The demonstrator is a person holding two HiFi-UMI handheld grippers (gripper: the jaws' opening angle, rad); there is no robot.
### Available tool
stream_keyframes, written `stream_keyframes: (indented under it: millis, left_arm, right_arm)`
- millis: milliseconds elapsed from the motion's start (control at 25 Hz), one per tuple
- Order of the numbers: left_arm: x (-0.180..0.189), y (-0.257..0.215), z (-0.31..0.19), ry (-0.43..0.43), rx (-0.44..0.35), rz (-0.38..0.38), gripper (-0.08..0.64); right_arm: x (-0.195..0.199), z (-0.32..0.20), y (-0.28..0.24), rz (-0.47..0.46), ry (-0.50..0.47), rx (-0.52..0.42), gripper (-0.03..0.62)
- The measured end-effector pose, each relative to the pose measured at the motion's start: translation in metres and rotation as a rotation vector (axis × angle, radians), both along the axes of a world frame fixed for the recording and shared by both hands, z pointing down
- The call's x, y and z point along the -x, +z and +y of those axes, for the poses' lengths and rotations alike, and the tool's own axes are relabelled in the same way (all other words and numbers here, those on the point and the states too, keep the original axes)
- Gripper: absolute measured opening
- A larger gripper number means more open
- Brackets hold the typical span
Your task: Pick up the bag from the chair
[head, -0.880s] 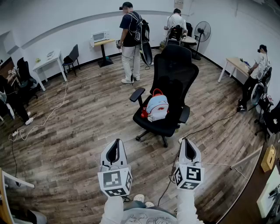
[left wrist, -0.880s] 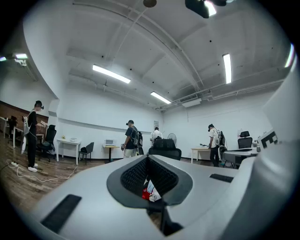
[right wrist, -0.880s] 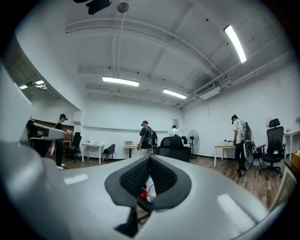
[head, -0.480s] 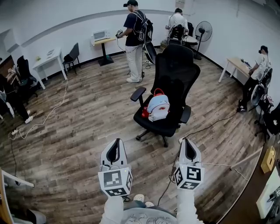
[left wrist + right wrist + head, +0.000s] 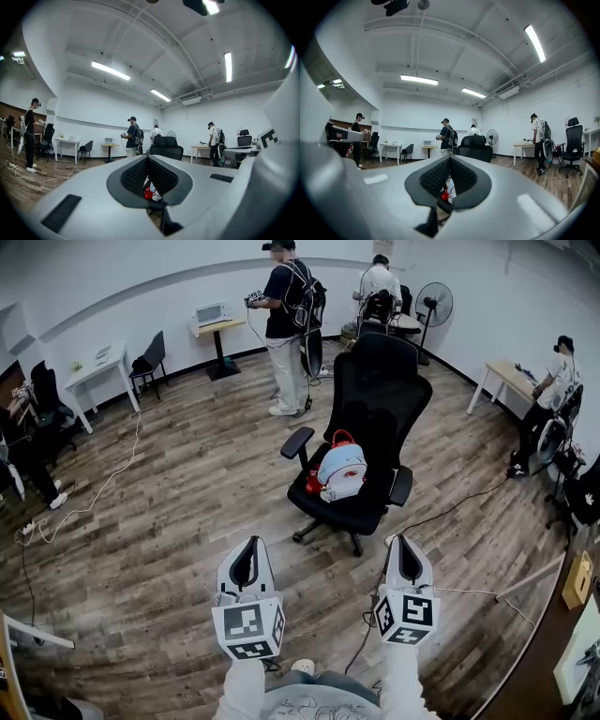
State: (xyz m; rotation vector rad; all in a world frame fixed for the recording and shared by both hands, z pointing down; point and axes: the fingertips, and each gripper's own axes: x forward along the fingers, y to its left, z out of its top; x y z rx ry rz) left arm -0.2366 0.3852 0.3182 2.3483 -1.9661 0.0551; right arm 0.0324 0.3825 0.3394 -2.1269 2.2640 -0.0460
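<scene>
Head view: the bag [image 5: 339,472], pale blue with a red handle, sits upright on the seat of the black office chair [image 5: 375,381], leaning against the backrest. The left claw [image 5: 247,554] and right claw [image 5: 405,554] are held side by side low in the view, pointing level toward the chair but well apart from it, with bare wooden floor [image 5: 169,502] between. Over the last second they have kept their places in the view and the chair has hardly drawn closer. The plainest change is the standing person [image 5: 284,324] at the back, who has turned toward the far wall. To my eye the approach has barely begun.

Left gripper view: the dark pads are pressed together at their tips with nothing pinched. A red-and-pale scrap of the bag shows far off through the gap beneath them, under the chair's backrest.

Right gripper view: the same. The pads meet at the tip, nothing is held, and the bag shows small and distant behind them. Both claws would need to spread before any grasp.
</scene>
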Motion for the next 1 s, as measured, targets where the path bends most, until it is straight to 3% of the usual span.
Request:
stream_keyframes:
  millis: [480,760,1000]
  left_arm:
    - [0.004,0.02,-0.047,0.006,0.045,0.001,0.006]
    - [-0.01,0.031,-0.106,-0.022,0.066,-0.011,0.006]
    - [-0.037,0.026,-0.178,-0.037,0.039,-0.006,0.006]
  right_arm:
    - [-0.007,-0.038,0.019,0.004,0.03,0.044,0.009]
    - [-0.022,-0.108,0.029,-0.007,0.007,0.056,0.011]
    - [-0.05,-0.187,0.026,-0.005,-0.016,0.045,0.011]
